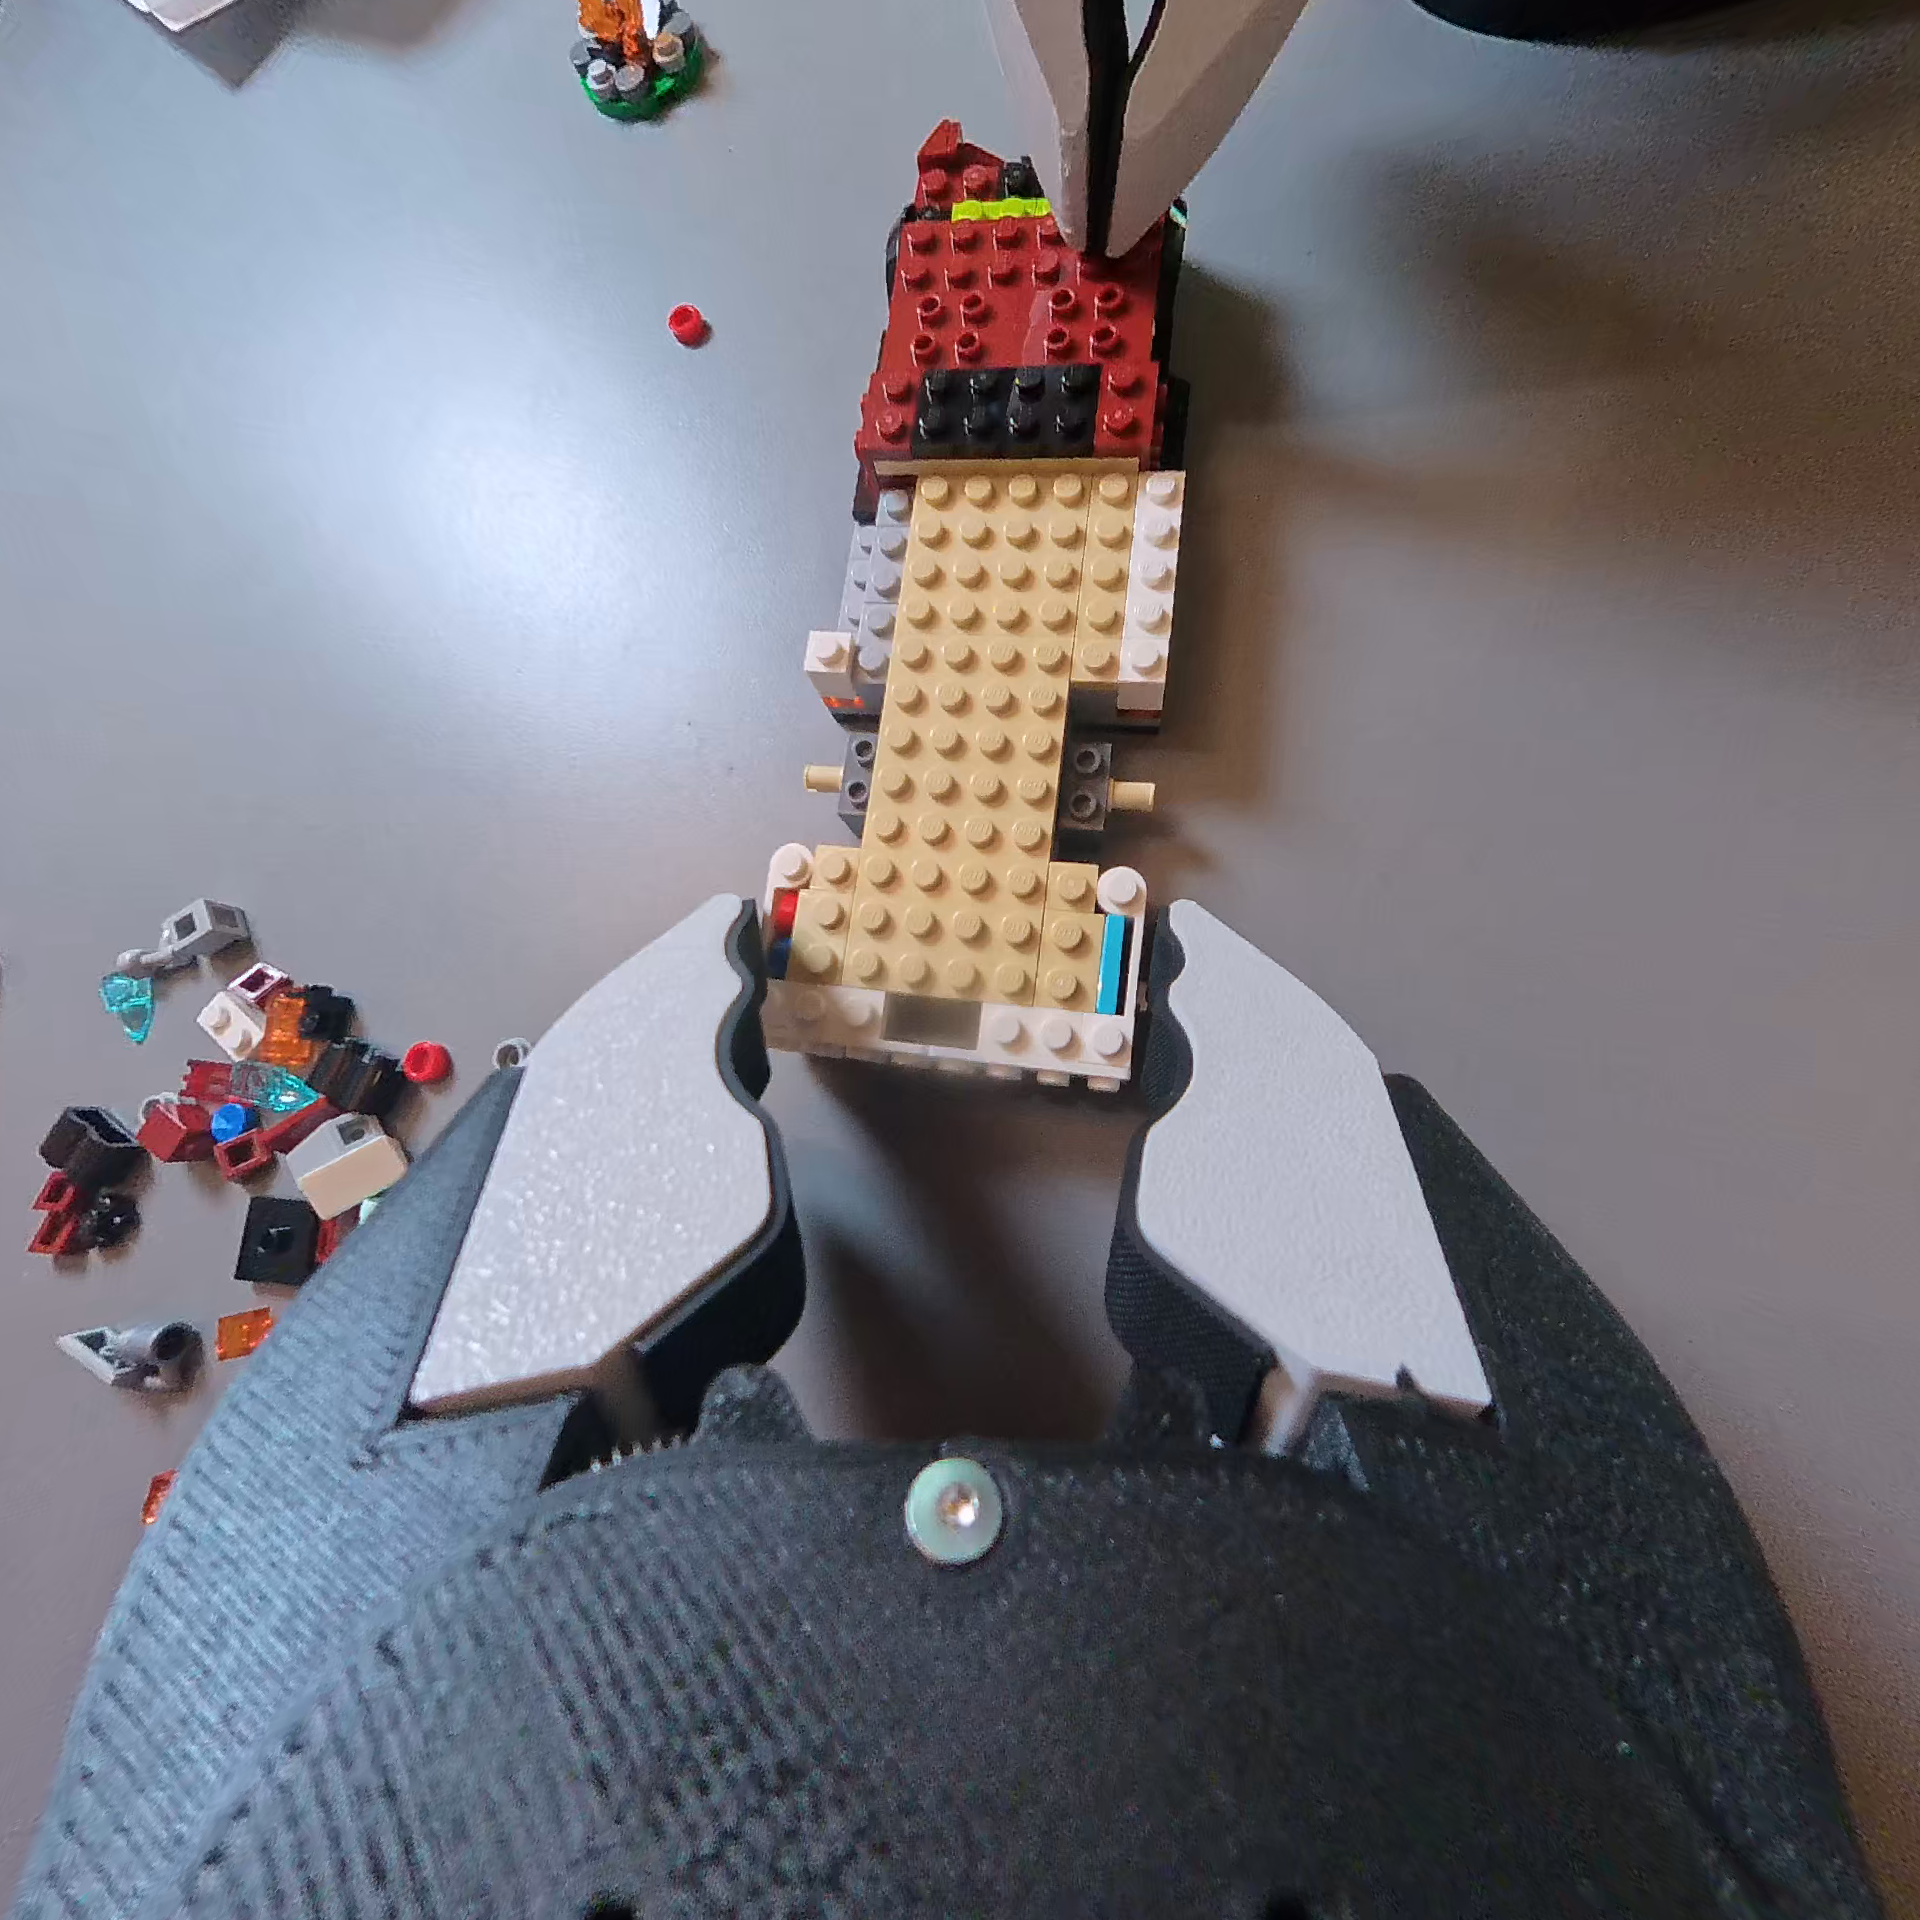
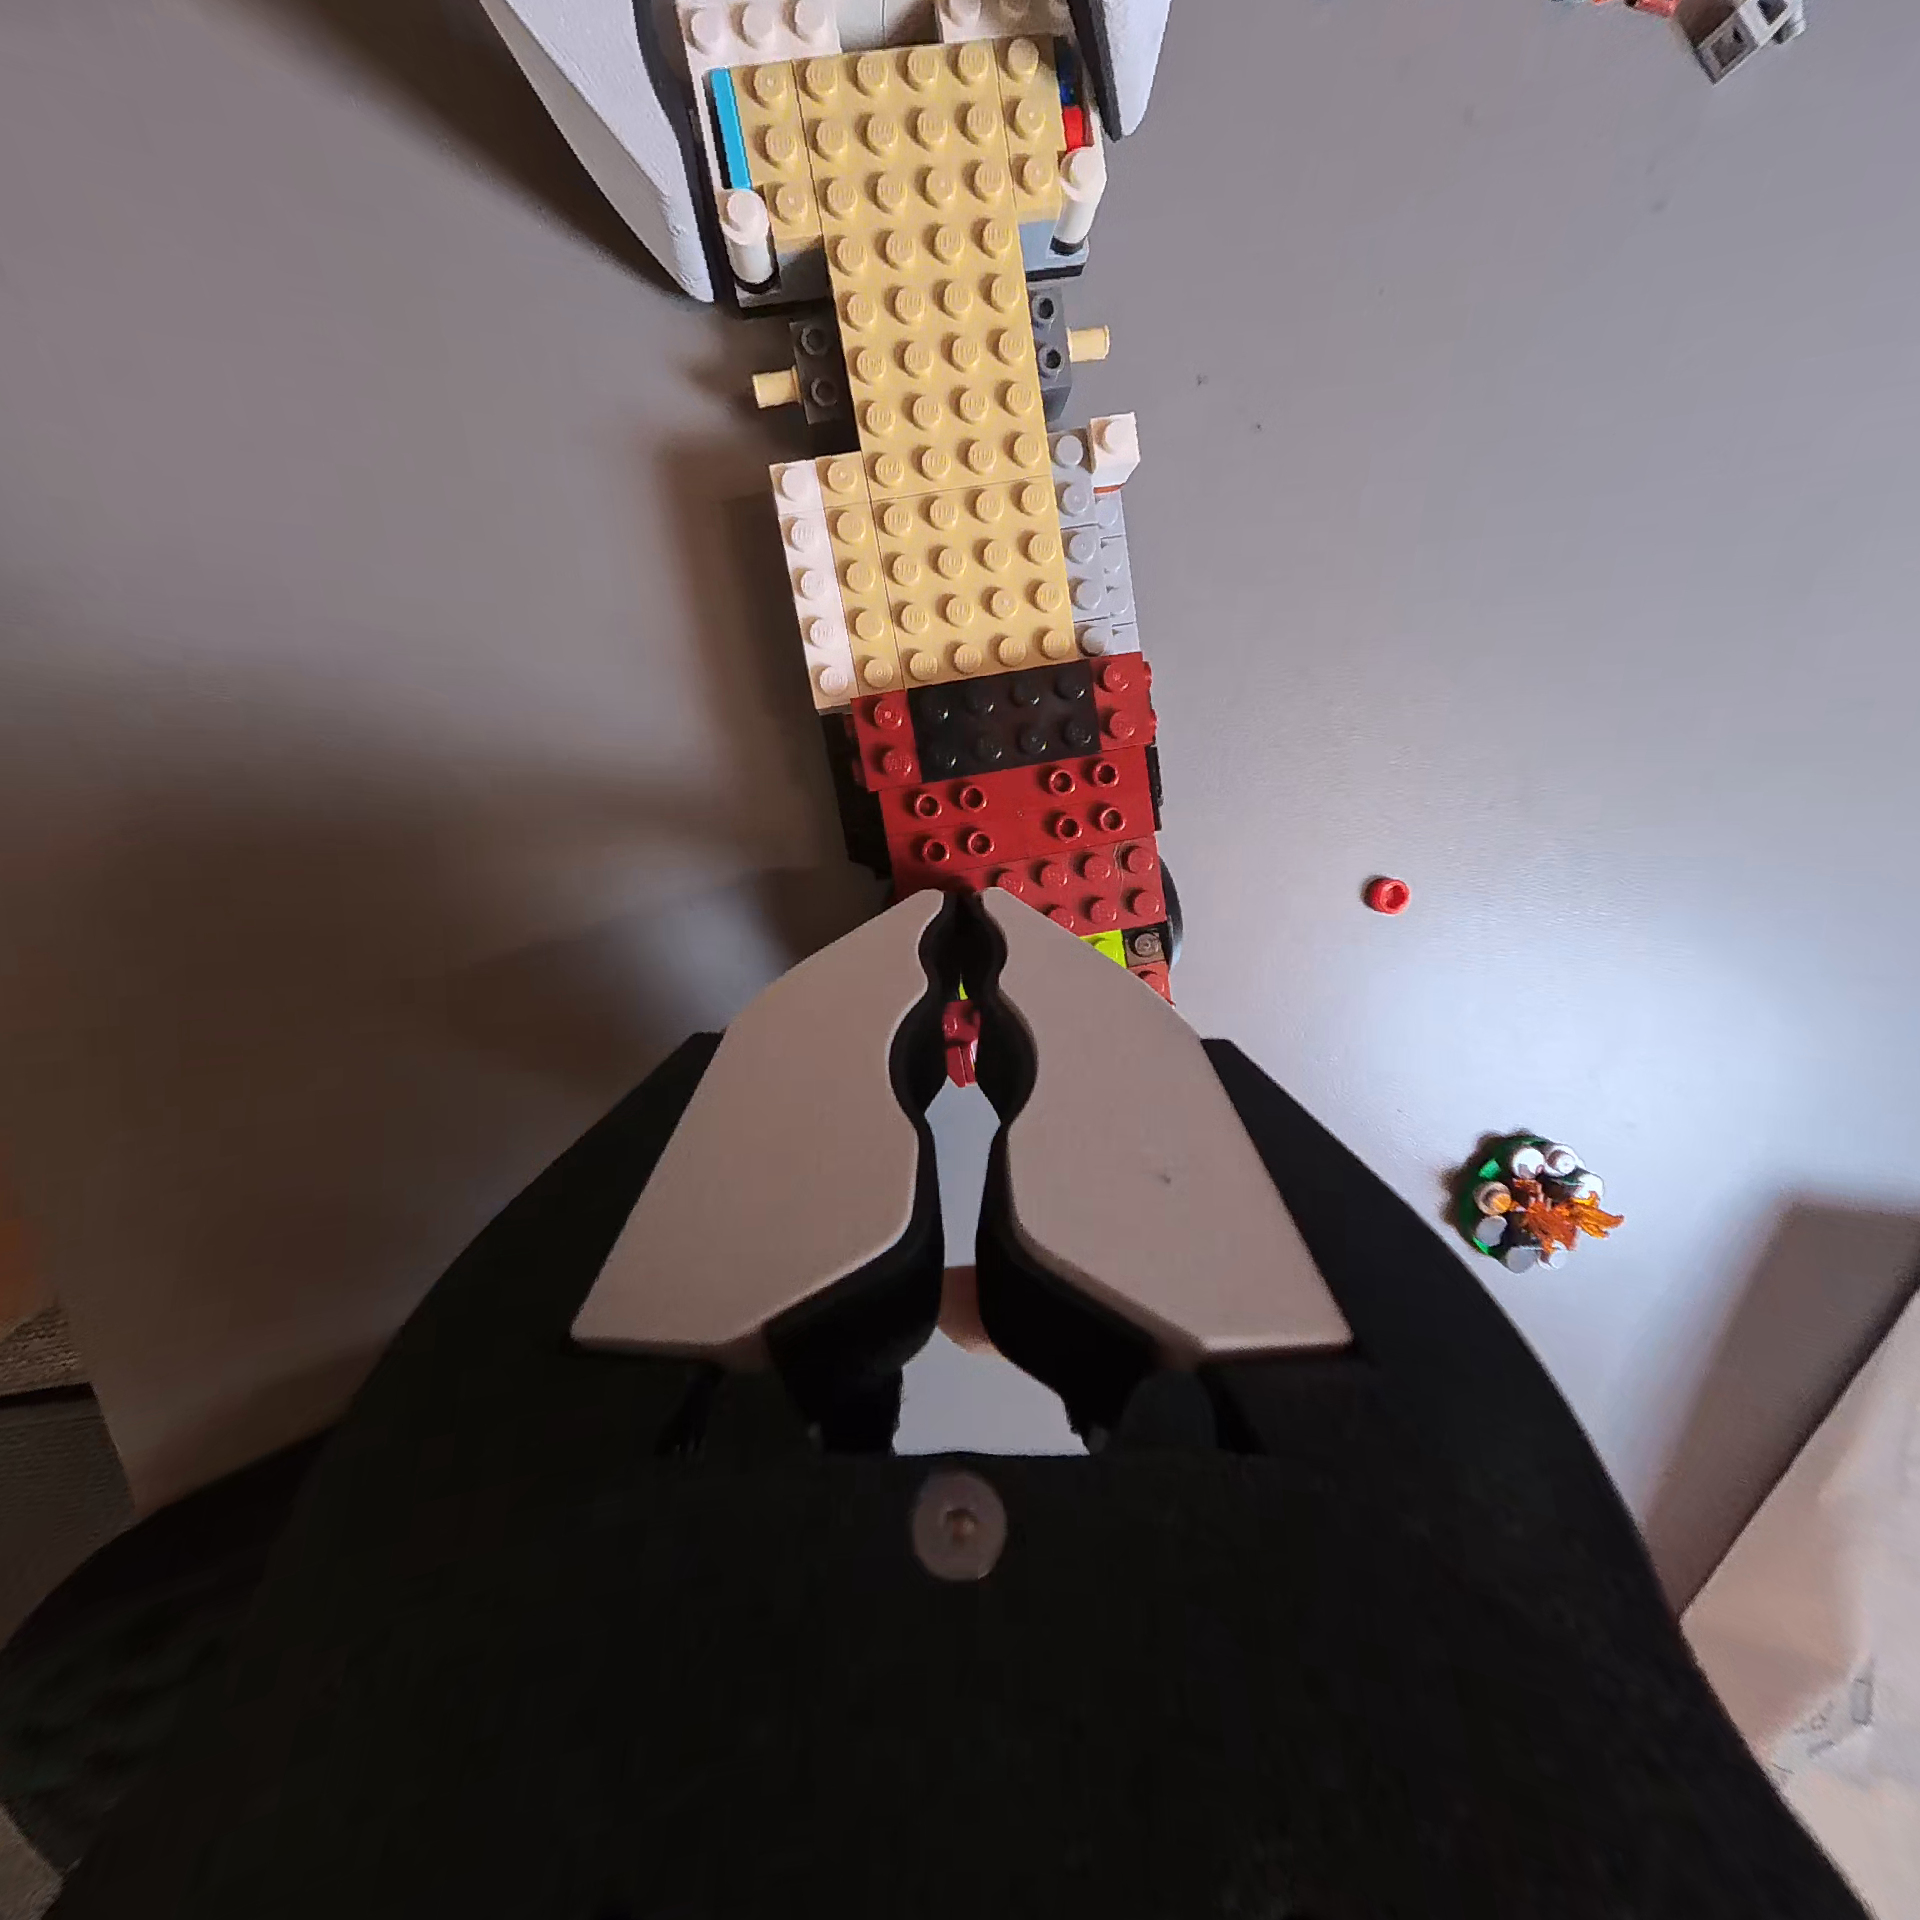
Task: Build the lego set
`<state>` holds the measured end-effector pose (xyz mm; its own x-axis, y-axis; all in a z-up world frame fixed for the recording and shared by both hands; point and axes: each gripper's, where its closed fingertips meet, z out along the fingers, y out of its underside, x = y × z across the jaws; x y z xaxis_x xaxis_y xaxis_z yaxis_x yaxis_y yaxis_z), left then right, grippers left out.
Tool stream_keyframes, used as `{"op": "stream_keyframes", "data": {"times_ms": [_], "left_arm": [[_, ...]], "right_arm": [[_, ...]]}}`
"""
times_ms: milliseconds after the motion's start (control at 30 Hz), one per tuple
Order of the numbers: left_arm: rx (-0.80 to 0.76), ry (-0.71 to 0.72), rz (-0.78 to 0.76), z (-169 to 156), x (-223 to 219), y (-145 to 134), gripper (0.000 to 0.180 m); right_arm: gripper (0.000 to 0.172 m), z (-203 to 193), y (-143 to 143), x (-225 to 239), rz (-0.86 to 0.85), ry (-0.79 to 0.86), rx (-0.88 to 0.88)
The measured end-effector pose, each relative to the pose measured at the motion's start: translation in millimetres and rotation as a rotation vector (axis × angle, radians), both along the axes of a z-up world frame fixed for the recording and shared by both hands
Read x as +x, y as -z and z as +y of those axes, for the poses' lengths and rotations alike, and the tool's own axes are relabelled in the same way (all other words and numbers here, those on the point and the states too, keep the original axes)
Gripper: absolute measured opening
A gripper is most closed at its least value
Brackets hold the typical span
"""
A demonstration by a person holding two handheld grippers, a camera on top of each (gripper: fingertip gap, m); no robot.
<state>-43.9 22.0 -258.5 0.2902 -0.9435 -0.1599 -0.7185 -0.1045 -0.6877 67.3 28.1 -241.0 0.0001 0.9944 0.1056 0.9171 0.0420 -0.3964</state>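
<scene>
Seemingly part-built, a long studded brick model lies flat on the matte grey tabletop, tan plates down its middle, dark red and black bricks at its far end, white bricks edging its near end. From the left wrist view, the left gripper has its jaws spread wide around the model's near white end, the black wavy pads tight against both sides. Left of the model lies a heap of loose small bricks, and a tiny red round stud sits alone.

From the right wrist view, the right gripper has its jaws together, tips resting on the model's dark red end. Right of the model stands a small green-based campfire piece.
</scene>
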Motion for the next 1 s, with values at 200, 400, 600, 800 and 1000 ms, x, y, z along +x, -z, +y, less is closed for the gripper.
{"op": "stream_keyframes", "data": {"times_ms": [200,400,600,800,1000], "left_arm": [[0.000,0.001,0.005,0.6,-1.6,-0.1,0.071],[0.001,0.002,0.004,1.0,-1.5,0.0,0.071],[0.009,0.006,-0.002,0.9,-1.5,-0.2,0.071],[0.015,0.027,-0.008,1.5,-1.8,-0.4,0.071],[0.017,0.040,-0.019,1.4,-2.1,-0.6,0.071]], "right_arm": [[0.000,1.0,-1.2,-3.6,0.106,0.053,-0.032],[0.000,18.7,-15.6,-4.6,0.280,0.162,-0.108],[0.028,20.1,-13.6,-3.7,0.314,0.098,-0.114],[0.068,12.1,2.9,7.3,0.194,-0.034,-0.011],[0.062,13.7,18.0,4.8,0.108,-0.082,0.000]]}}
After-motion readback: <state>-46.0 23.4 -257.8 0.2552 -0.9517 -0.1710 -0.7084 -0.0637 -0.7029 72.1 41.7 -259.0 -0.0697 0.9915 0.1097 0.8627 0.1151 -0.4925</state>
